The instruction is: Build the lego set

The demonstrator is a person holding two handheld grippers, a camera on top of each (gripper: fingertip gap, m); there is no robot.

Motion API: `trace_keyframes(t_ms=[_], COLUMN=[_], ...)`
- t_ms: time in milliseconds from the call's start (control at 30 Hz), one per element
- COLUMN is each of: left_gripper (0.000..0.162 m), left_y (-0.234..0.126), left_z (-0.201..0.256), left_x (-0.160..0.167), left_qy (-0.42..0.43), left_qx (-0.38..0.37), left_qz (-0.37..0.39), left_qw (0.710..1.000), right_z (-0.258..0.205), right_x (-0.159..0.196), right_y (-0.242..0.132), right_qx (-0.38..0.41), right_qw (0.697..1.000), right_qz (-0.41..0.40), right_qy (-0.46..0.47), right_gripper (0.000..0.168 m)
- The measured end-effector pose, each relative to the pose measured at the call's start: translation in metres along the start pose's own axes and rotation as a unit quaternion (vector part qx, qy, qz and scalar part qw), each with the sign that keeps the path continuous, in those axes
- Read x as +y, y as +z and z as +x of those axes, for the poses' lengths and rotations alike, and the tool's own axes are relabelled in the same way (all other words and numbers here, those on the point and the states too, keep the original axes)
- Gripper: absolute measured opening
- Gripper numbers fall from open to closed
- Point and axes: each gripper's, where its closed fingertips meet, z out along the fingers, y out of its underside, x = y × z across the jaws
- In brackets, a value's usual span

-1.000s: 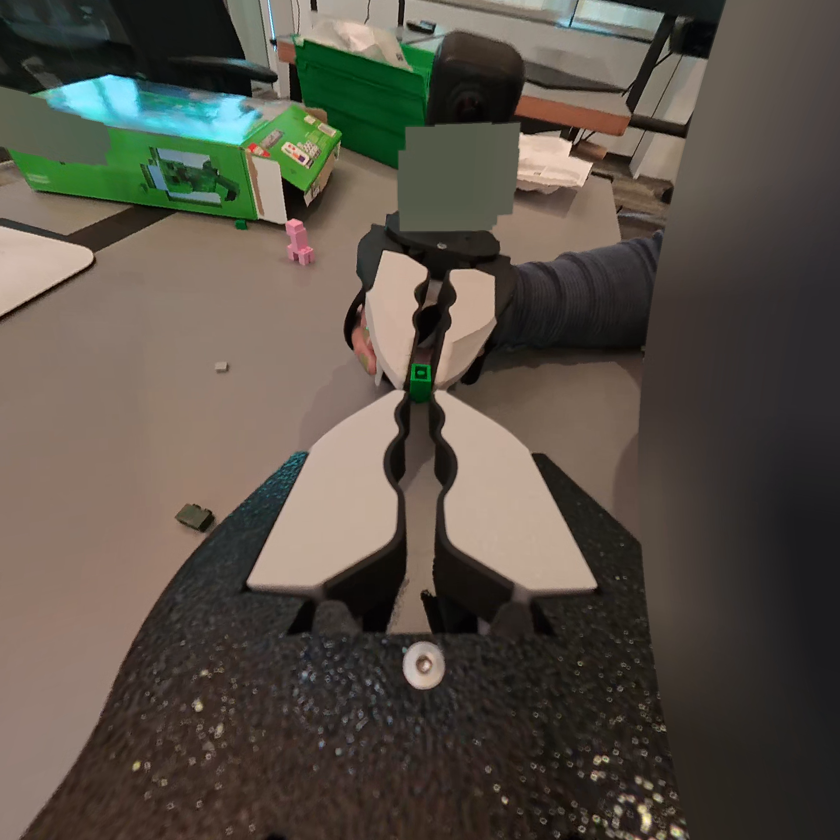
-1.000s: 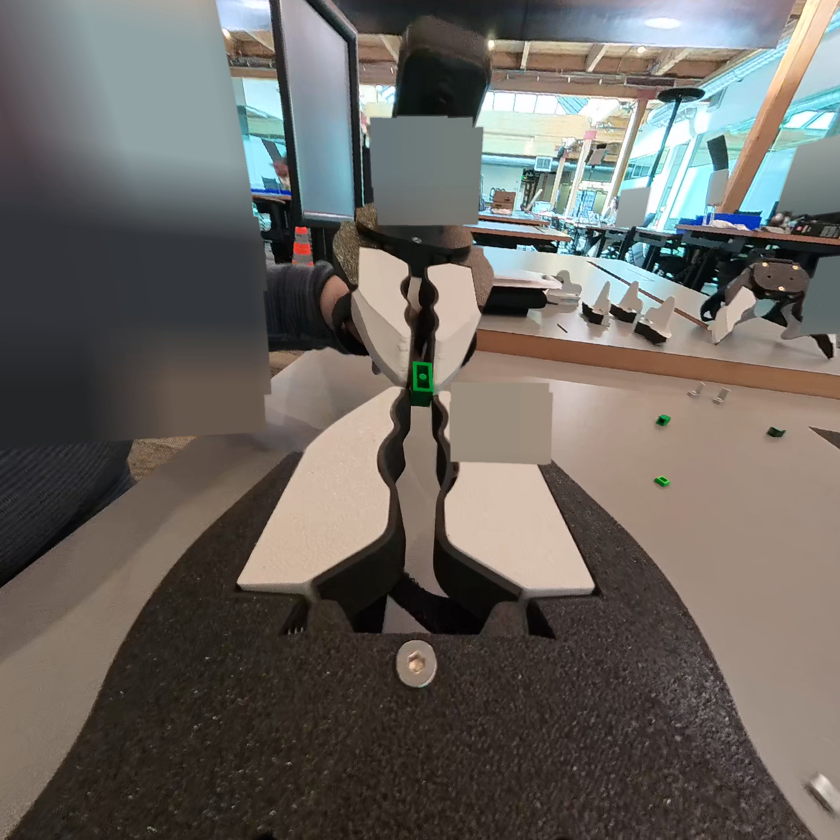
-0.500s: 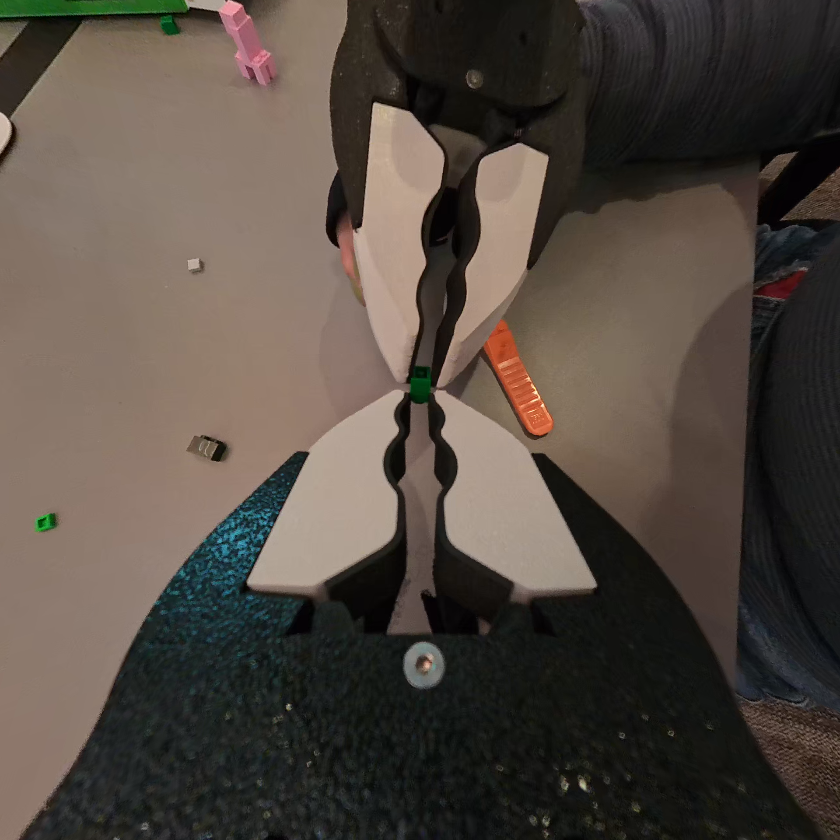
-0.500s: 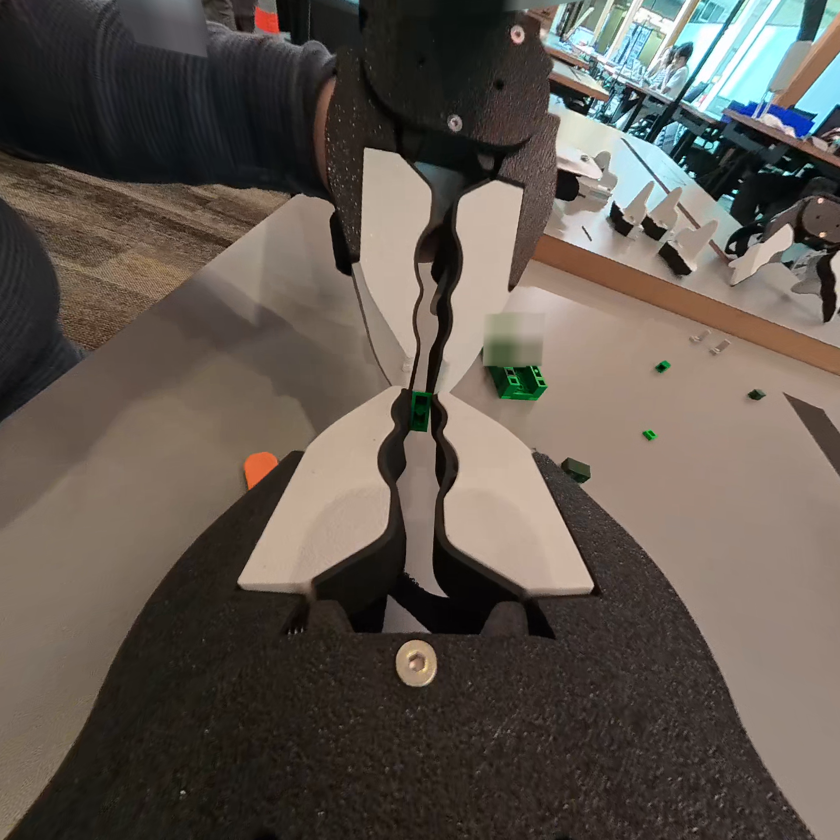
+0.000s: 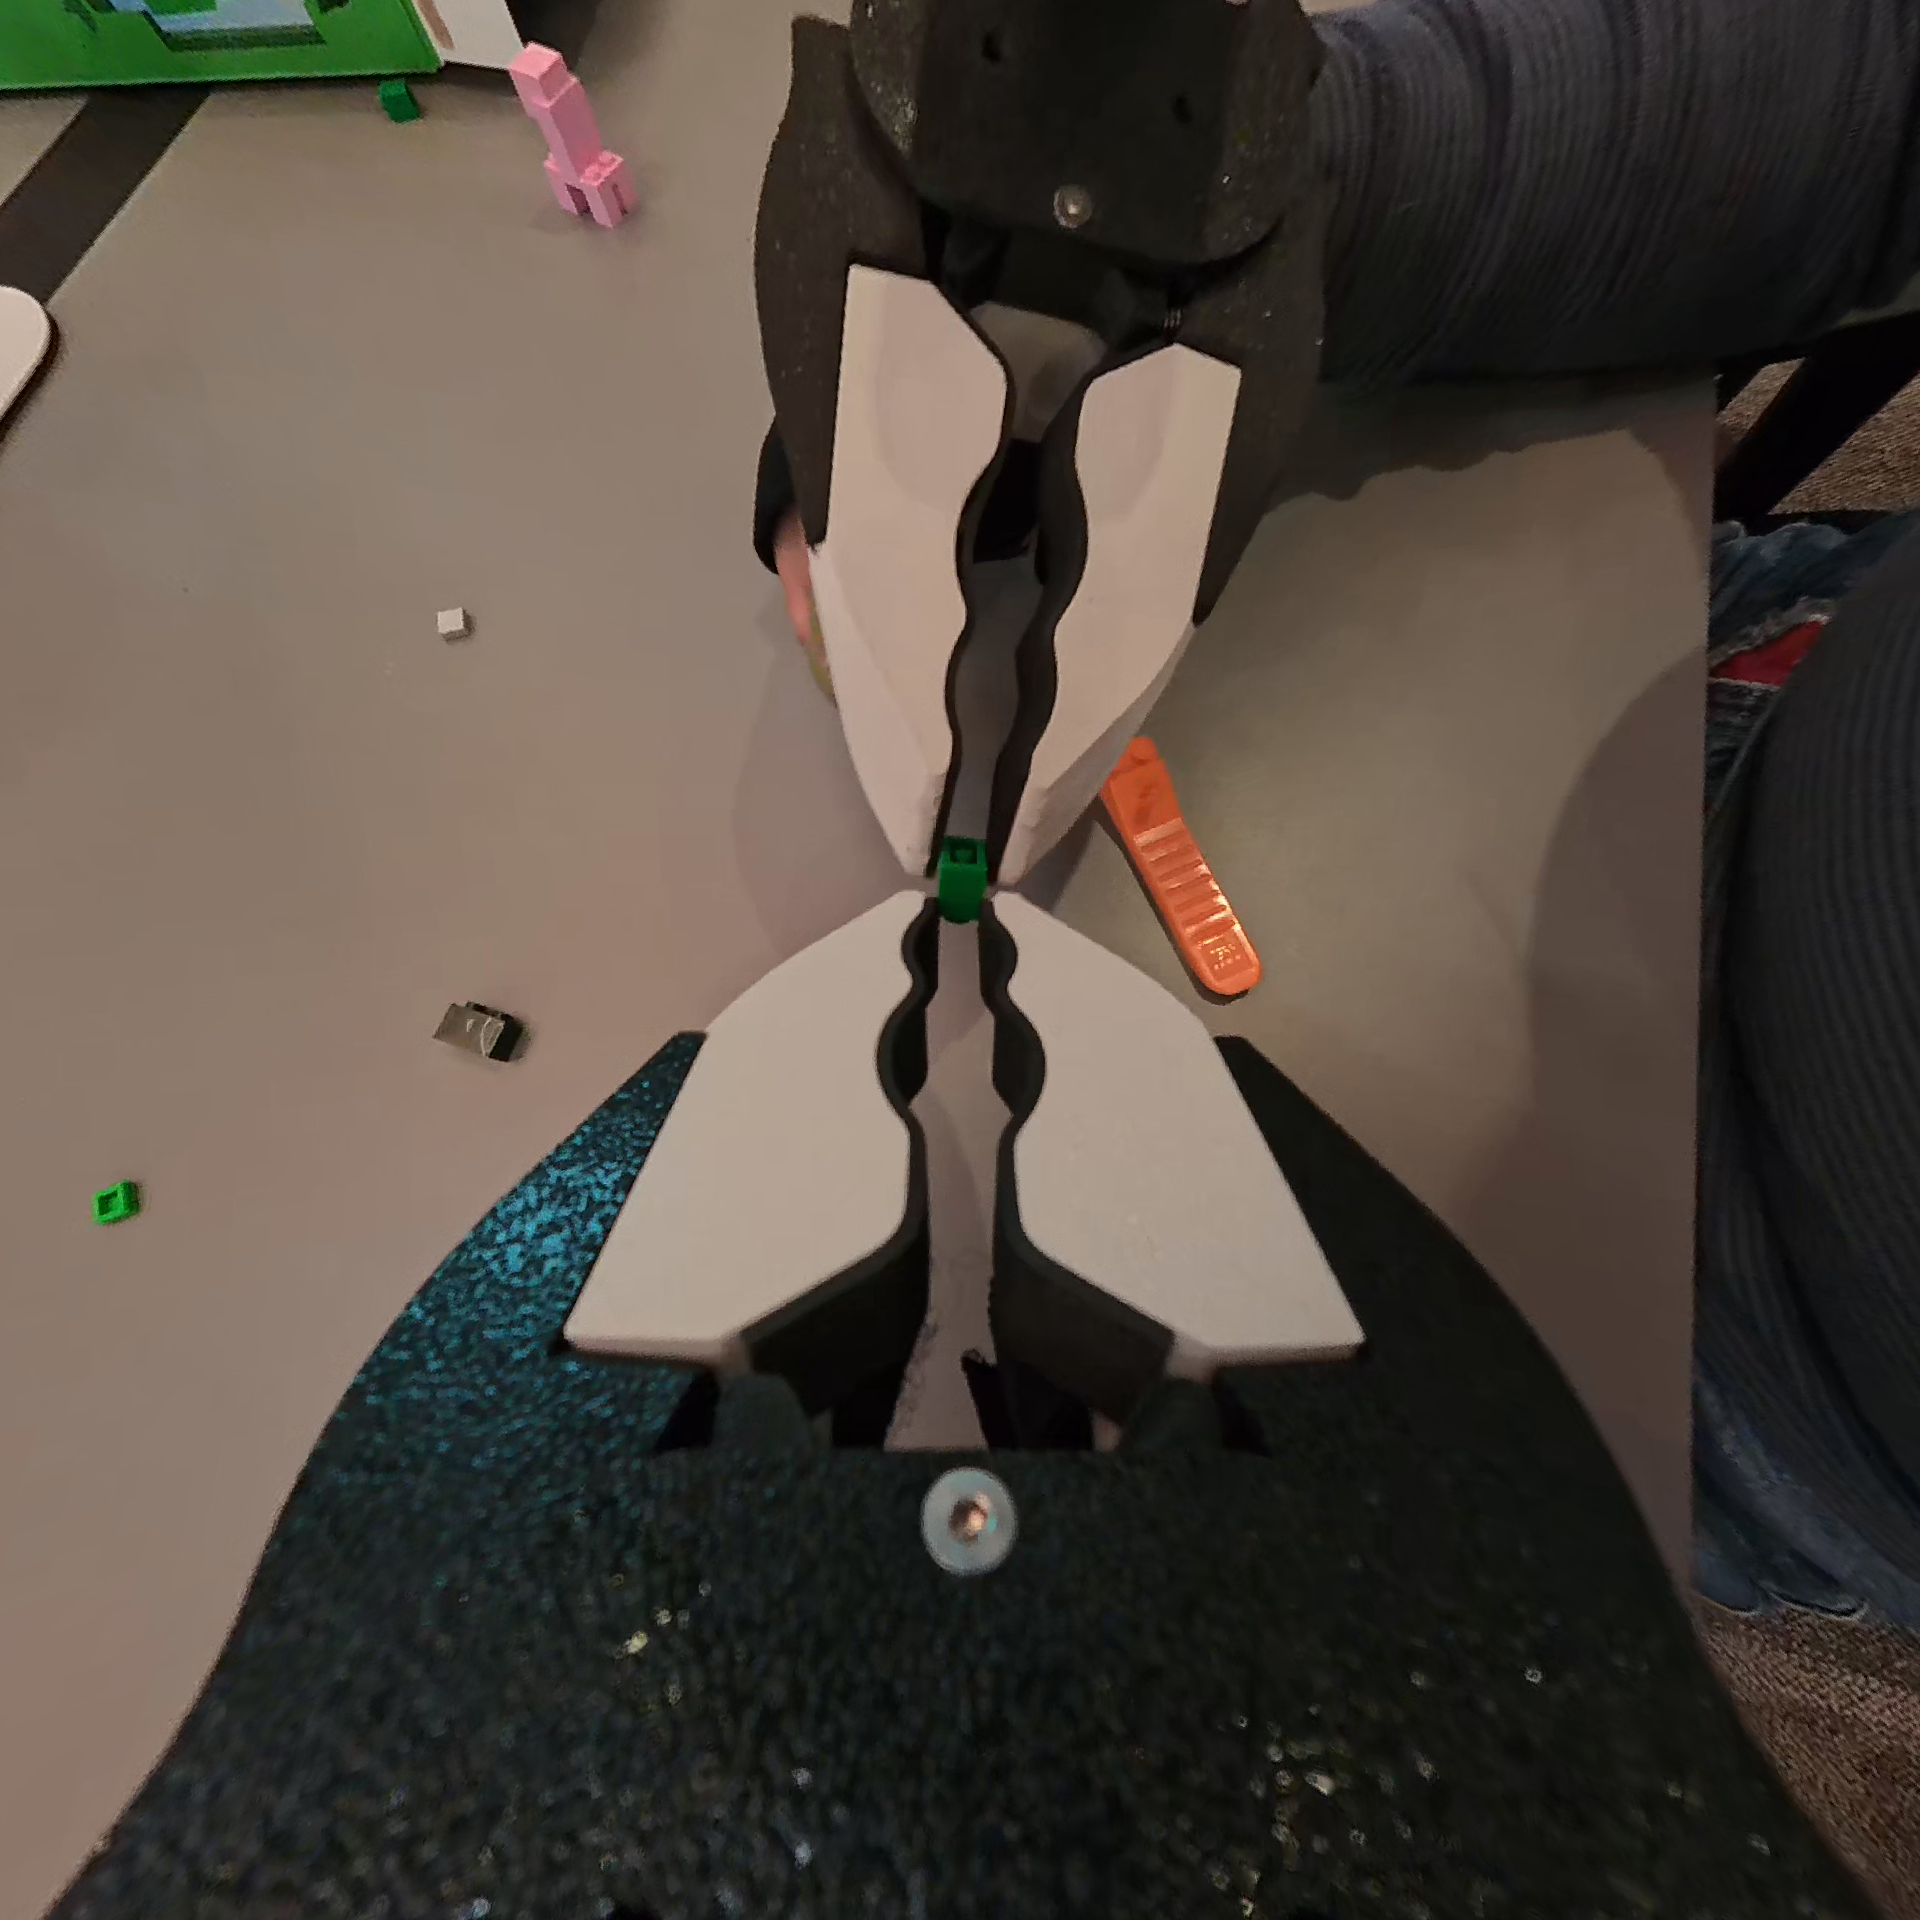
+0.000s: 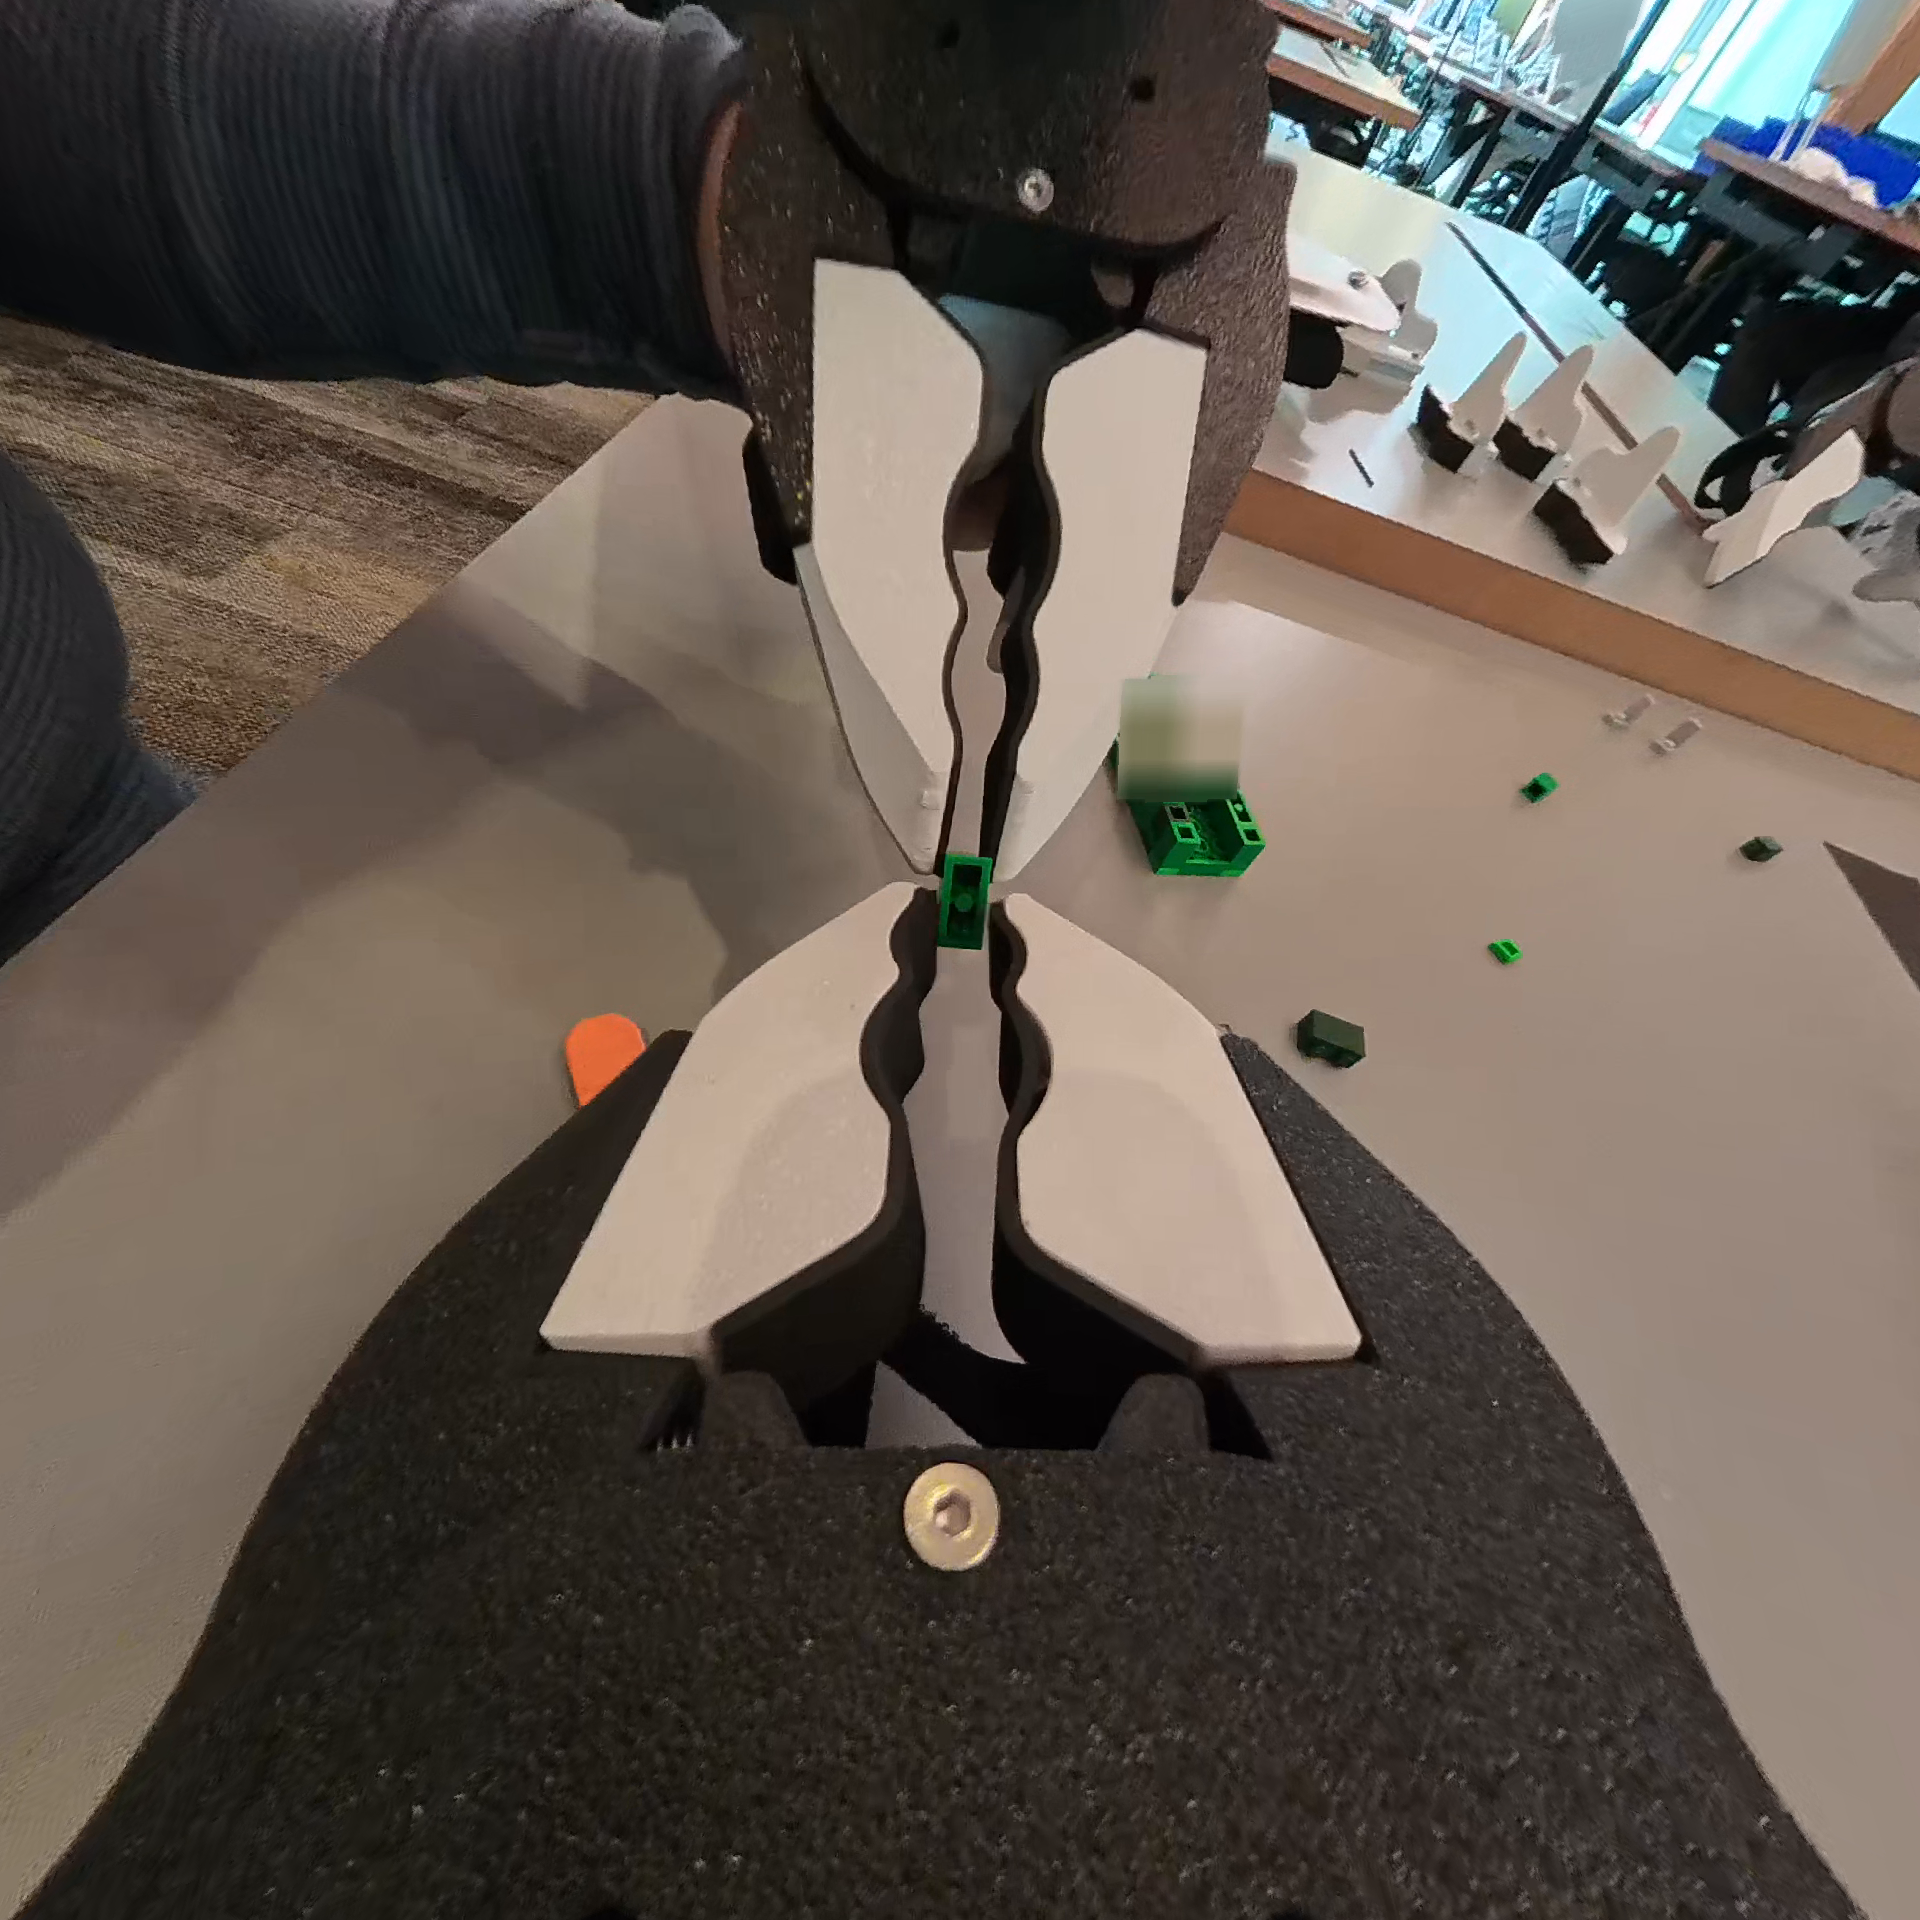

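Note:
A small green brick [image 5: 958, 881] is pinched between two grippers that meet tip to tip above the grey table [image 5: 312, 727]. My left gripper [image 5: 958, 916] is shut on its near end. My right gripper [image 5: 961, 854] comes from the far side and is shut on its other end. In the right wrist view the same green brick [image 6: 963, 902] sits between my right gripper [image 6: 961, 920] and my left gripper [image 6: 961, 847] opposite. I cannot tell if it is one piece or two joined.
An orange brick separator [image 5: 1179, 868] lies just right of the tips. A pink figure [image 5: 577, 145], a green box [image 5: 208, 42] and loose small pieces [image 5: 480, 1032] lie to the left. A green partial build [image 6: 1205, 831] and a dark green brick [image 6: 1330, 1037] lie close by. The table edge [image 5: 1704, 935] is near. My two grippers' fingertips are within a few centimetres of each other.
Both grippers have tilted down toward the table and stayed tip to tip on the green brick. Since half a second ago they have barely moved.

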Motion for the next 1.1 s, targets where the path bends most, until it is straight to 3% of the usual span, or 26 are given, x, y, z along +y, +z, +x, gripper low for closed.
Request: trace_keyframes(t_ms=[533,667,733,867,967,1100], left_gripper=[0.007,0.010,0.028,0.040,0.049,0.055], left_y=[0.004,-0.004,-0.020,-0.071,-0.093,-0.096], left_z=[0.001,-0.002,-0.013,-0.052,-0.066,-0.082], left_x=[0.001,-0.002,0.015,0.085,0.121,0.135], left_qy=[0.011,-0.015,-0.028,-0.028,-0.060,-0.068], left_qx=[0.001,-0.001,-0.031,-0.133,-0.133,-0.119], left_qz=[-0.020,0.006,-0.024,-0.144,-0.172,-0.172], left_qw=[1.000,1.000,0.999,0.980,0.974,0.976], right_z=[-0.001,0.007,0.013,0.020,0.022,0.021], right_x=[0.006,0.002,0.008,0.010,0.009,0.010], right_y=[0.004,0.003,0.002,0.002,0.001,0.002], right_qx=[-0.001,0.025,0.047,0.062,0.066,0.064], right_qw=[1.000,1.000,0.999,0.998,0.998,0.998], right_qz=[-0.006,0.011,0.003,0.012,0.018,0.014], right_qy=[-0.006,-0.003,-0.011,0.000,0.003,0.003], right_gripper=[0.008,0.008,0.008,0.008,0.008,0.008])
